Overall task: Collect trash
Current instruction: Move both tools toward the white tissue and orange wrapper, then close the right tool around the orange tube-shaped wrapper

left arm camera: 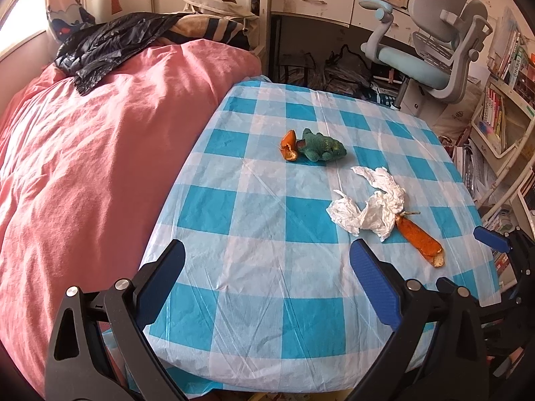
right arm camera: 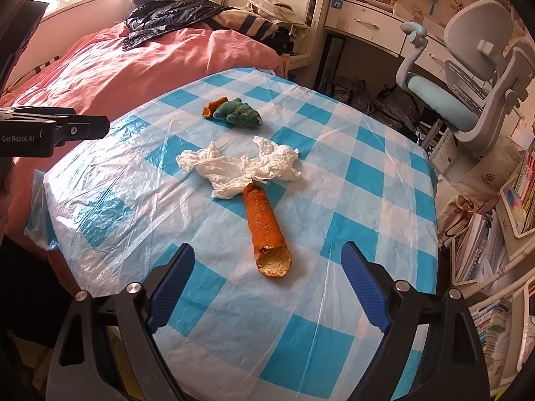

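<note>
A: What trash is on the table (right arm camera: pixel 384 200)?

B: A crumpled white tissue (right arm camera: pixel 240 167) near the middle of the blue-and-white checked cover. A long orange peel (right arm camera: pixel 265 230) runs from under the tissue's edge toward the near edge. A smaller orange peel (right arm camera: pixel 212 107) lies toward the far edge, touching a green plush toy (right arm camera: pixel 239 113).

A: And the grippers?

B: The right gripper (right arm camera: pixel 267 277) hangs over the near edge, jaws spread wide, nothing between the pads; the long peel's torn end lies just ahead of them. The left gripper (left arm camera: pixel 267 274) is also released and empty, over the near left part of the table, beside the pink bedding (left arm camera: pixel 83 153).

A: Any writing?

B: "GenRobot.AI" in white on the left gripper's black body, seen in the right wrist view. The spines on the bookshelf (right arm camera: pixel 521 200) are too small to read.
</note>
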A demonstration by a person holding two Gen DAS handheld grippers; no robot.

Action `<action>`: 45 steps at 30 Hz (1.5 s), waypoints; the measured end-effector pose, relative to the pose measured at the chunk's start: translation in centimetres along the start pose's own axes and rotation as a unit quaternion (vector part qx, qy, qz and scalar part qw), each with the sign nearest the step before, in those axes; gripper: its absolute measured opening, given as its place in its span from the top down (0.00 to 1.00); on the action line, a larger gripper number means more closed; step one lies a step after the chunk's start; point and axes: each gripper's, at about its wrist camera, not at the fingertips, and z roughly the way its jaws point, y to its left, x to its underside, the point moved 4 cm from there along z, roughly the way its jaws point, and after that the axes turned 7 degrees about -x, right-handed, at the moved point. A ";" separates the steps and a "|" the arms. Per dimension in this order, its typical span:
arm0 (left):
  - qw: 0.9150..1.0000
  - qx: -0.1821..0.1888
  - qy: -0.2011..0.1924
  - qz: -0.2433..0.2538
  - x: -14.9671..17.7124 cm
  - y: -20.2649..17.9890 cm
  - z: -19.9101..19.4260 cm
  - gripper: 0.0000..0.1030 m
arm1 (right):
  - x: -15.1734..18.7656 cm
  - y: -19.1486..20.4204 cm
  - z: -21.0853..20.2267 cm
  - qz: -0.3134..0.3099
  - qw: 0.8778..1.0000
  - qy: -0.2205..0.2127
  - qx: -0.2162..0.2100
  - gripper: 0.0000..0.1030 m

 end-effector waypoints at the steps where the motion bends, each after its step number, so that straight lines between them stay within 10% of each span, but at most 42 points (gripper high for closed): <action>1: 1.000 0.000 0.001 -0.004 -0.3 0.0 0.2 0.08 | -0.2 0.0 0.2 -0.001 1.000 0.001 -0.001 0.17; 26: 0.999 0.022 0.037 -0.024 -0.6 -0.6 2.4 0.08 | -1.2 -1.0 2.5 0.000 1.000 0.027 -0.004 0.17; 45: 0.998 0.021 0.055 0.008 0.9 -2.4 3.1 0.08 | -1.1 -1.5 3.4 0.012 0.999 0.041 -0.020 0.35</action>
